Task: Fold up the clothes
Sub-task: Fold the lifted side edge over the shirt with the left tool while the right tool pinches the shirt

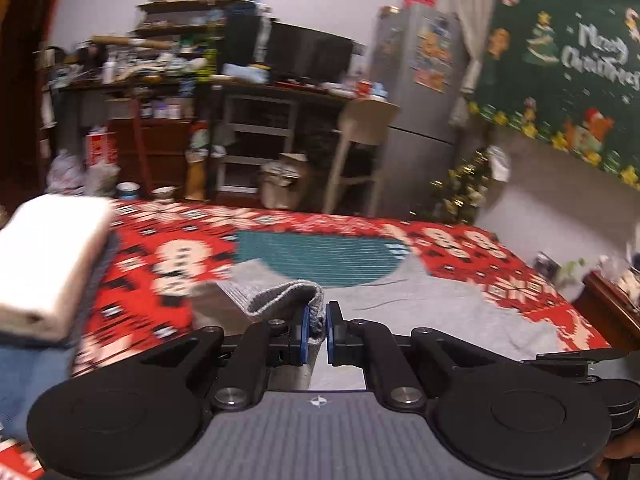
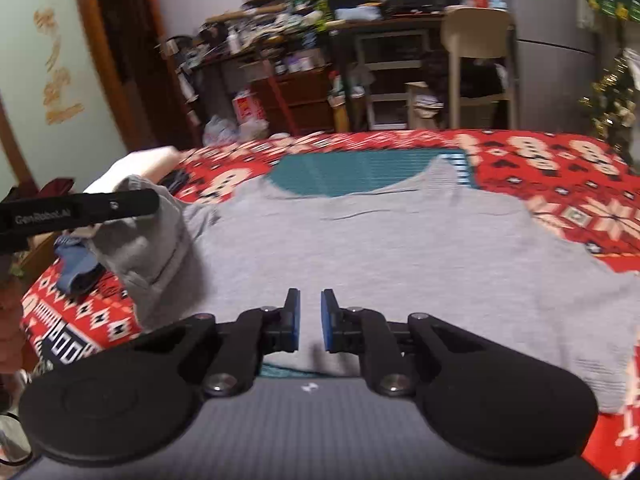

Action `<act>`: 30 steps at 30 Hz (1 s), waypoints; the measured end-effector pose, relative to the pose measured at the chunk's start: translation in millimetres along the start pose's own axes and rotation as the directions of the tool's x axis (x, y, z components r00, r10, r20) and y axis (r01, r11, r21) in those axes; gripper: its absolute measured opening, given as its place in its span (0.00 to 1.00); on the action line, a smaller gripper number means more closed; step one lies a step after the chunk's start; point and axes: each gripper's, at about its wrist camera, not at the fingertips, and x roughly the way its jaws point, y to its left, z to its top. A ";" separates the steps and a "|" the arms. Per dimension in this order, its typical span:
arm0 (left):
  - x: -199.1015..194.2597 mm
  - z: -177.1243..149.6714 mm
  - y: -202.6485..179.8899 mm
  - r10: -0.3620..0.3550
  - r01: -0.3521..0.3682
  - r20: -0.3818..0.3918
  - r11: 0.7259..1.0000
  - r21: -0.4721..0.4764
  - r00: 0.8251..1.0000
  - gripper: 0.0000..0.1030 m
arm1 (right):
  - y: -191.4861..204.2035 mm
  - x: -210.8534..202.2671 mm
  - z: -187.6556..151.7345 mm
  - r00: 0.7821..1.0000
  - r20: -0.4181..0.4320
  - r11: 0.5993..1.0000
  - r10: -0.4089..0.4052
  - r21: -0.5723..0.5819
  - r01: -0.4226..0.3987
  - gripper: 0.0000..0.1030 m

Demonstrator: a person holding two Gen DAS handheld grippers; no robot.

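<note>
A gray shirt (image 2: 380, 248) lies spread out flat on a bed with a red blanket (image 2: 560, 160) that has white snowmen and snowflakes on it. The far part of the shirt, by the neck, shows a teal patch (image 2: 352, 176) with thin stripes.

The left gripper (image 1: 317, 328) is pinching a gray sleeve (image 1: 280, 296) of the shirt. Its blue fingers (image 1: 304, 332) are pressed on the ribbed edge of the cloth, and the sleeve is lifted up off the bed and folded over on itself. In the right camera view this same sleeve hangs in a bunch at the left side of the shirt, just under the black arm of the left gripper.

The right gripper (image 2: 310, 320) is above the near part of the shirt. Its blue fingers (image 2: 294, 320) are a little apart, with a gap between them, and nothing is between them.

On the left side of the bed sits a folded white cloth (image 1: 48, 264) on top of something dark. A crumpled blue cloth (image 2: 76, 268) lies near the left edge of the bed too.

Past the far side of the bed there is a messy desk (image 1: 248, 84), a pale chair (image 1: 360, 140) and a gray fridge (image 1: 420, 92). A green Christmas banner (image 1: 560, 72) hangs on the right.
</note>
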 end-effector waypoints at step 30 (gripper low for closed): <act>46.4 -25.0 -44.6 -0.184 0.190 -0.168 0.982 0.018 0.968 0.42 | -52.3 -2.8 -2.2 1.000 0.004 0.989 -0.029 0.148 0.029 0.23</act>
